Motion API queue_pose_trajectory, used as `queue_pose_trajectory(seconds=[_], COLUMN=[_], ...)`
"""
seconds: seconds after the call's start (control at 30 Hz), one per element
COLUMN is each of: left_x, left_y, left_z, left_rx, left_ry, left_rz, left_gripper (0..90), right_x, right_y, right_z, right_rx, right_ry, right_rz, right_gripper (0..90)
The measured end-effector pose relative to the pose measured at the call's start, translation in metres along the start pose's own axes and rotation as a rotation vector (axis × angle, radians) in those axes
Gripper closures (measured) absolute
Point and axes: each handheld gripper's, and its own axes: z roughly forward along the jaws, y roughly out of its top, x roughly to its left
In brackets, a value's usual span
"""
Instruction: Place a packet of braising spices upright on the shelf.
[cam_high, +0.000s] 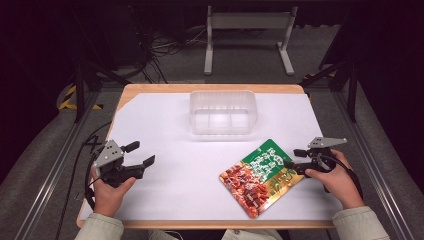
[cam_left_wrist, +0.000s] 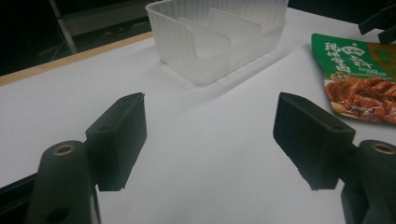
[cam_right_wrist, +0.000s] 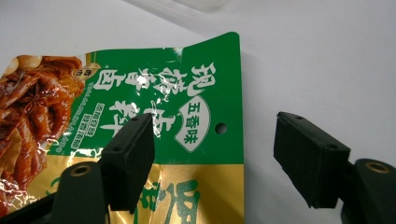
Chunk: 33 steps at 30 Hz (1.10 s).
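The work looks barely begun. The food packet (cam_high: 261, 177) lies flat on the white-covered bench (cam_high: 165, 195), near its right front, well apart from the clear plastic tub (cam_high: 223, 112) at the back middle, which looks empty.

The right hand-held gripper (cam_high: 295, 159) is at the packet's right edge with its jaws apart; in the right gripper view one jaw sits over the green top of the packet (cam_right_wrist: 187, 112) and the other over bare bench, so nothing is clamped yet.

The left hand-held gripper (cam_high: 142, 155) rests at the left front, jaws spread wide, holding nothing.

Gripping, lifting and probably placing the packet in the tub all remain.
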Motion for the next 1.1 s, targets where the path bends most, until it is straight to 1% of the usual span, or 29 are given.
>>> queue_pose_trajectory(seconds=[0.1, 0.27, 0.53, 0.7, 0.8, 0.97, 1.03, 1.1], left_x=[0.0, 0.0, 0.0, 0.0, 0.0, 0.0, 0.0, 0.0], left_y=[0.0, 0.0, 0.0, 0.0, 0.0, 0.0, 0.0, 0.0], left_z=[0.0, 0.001, 0.001, 0.001, 0.001, 0.001, 0.001, 0.001], left_rx=[0.002, 0.006, 0.008, 0.007, 0.007, 0.007, 0.007, 0.006], left_ry=[0.002, 0.002, 0.003, 0.006, 0.008, 0.009, 0.007, 0.008], left_rz=[0.008, 0.008, 0.01, 0.009, 0.009, 0.01, 0.009, 0.01], left_gripper=[26.8, 26.8, 26.8, 26.9, 27.0, 27.2, 27.3, 27.3], right_x=[0.0, 0.001, 0.003, 0.005, 0.007, 0.014, 0.016, 0.018], right_y=[-0.002, -0.004, -0.005, -0.005, -0.002, 0.004, 0.005, 0.005], right_z=[0.003, 0.006, 0.008, 0.007, 0.003, -0.004, -0.006, -0.005], right_rx=[0.014, 0.036, 0.054, 0.063, 0.049, 0.02, 0.016, 0.026], right_ry=[0.004, 0.011, 0.032, 0.061, 0.063, 0.089, 0.105, 0.109], right_rz=[0.004, 0.013, 0.021, 0.041, 0.038, 0.03, 0.028, 0.021], right_gripper=[29.1, 29.4, 31.0, 34.7, 38.7, 44.7, 48.0, 50.3])
